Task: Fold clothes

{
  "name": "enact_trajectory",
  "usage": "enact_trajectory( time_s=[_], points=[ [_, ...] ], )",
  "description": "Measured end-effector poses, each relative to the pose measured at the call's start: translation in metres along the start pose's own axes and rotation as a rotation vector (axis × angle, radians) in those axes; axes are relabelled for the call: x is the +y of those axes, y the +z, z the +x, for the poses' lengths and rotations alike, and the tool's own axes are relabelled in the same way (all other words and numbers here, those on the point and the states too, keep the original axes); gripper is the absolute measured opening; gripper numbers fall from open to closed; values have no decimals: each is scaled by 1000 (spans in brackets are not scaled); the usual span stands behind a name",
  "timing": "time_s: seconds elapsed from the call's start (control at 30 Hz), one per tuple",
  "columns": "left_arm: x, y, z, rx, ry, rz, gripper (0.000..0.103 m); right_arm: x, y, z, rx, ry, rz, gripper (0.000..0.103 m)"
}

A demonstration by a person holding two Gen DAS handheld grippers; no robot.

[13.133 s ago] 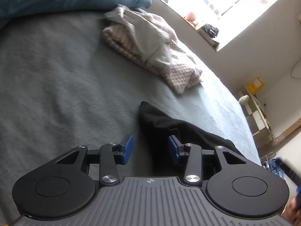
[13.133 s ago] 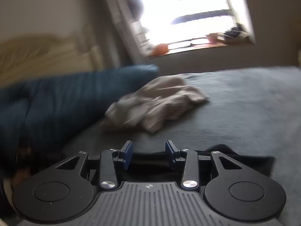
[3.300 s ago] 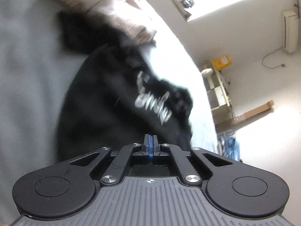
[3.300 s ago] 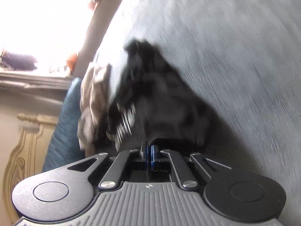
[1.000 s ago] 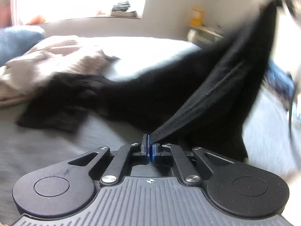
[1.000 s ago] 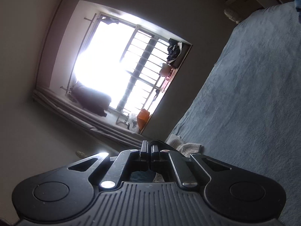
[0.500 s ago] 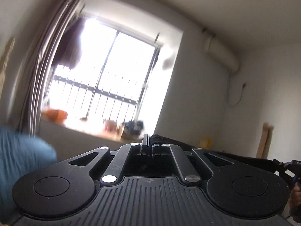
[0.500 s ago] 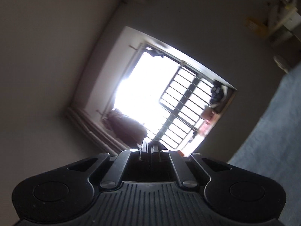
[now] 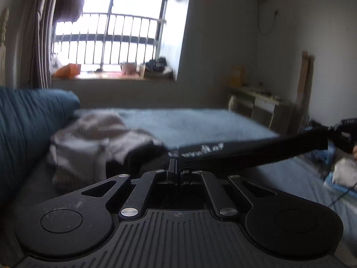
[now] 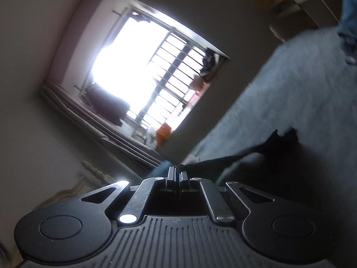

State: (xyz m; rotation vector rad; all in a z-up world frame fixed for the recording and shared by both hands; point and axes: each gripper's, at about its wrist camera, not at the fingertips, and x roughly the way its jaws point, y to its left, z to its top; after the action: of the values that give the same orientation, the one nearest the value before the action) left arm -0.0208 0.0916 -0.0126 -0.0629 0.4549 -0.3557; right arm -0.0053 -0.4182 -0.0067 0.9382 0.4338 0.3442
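Black garment (image 9: 256, 150) stretched taut above the bed (image 9: 200, 122), pinched at both ends.

Left gripper (image 9: 175, 167) and right gripper (image 10: 177, 174) both clamp its edge, jaws together on cloth. Beige clothes pile (image 9: 93, 138) lies by the blue pillow (image 9: 29, 120) at the bed's head edge. Barred window (image 9: 111, 26) beyond; a blurred shelf unit, probably, at the far corner.

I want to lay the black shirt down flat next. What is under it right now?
Under the stretched black shirt, held by the left tongs and right tongs, lies the grey-blue bed cover. Its left end overlaps the beige clothes pile. Directly beneath is hidden.
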Motion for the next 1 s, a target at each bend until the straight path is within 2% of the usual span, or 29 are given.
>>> enact_trajectory(
  time_s=[0.1, 0.2, 0.33, 0.43, 0.53, 0.63, 0.73, 0.83, 0.93, 1.0],
  points=[
    [0, -63, 17, 161, -19, 0, 0, -56, -30, -1, 62, -127, 106, 3],
    [-9, -109, 36, 258, -3, 99, 0, -103, -55, -3, 130, -250, 196, 2],
    [-16, -133, 44, 335, -20, 182, 0, -134, -82, -8, 243, -390, 228, 2],
    [-24, -139, 31, 362, -18, 252, 0, -142, -89, -13, 295, -446, 226, 2],
    [-25, -148, 33, 397, -14, 269, 0, -153, -96, -10, 345, -500, 234, 2],
    [-27, -158, 35, 433, -14, 293, 1, -167, -105, -7, 377, -543, 239, 2],
    [-28, -169, 29, 479, -2, 282, 3, -177, -109, -13, 376, -529, 282, 4],
    [-23, -176, 15, 510, -10, 233, 5, -186, -113, -21, 368, -502, 338, 5],
    [-12, -181, 2, 564, -26, 136, 6, -194, -117, -31, 357, -475, 390, 7],
    [-3, -181, -9, 560, -24, 65, 6, -198, -119, -37, 342, -459, 426, 8]
  ],
)
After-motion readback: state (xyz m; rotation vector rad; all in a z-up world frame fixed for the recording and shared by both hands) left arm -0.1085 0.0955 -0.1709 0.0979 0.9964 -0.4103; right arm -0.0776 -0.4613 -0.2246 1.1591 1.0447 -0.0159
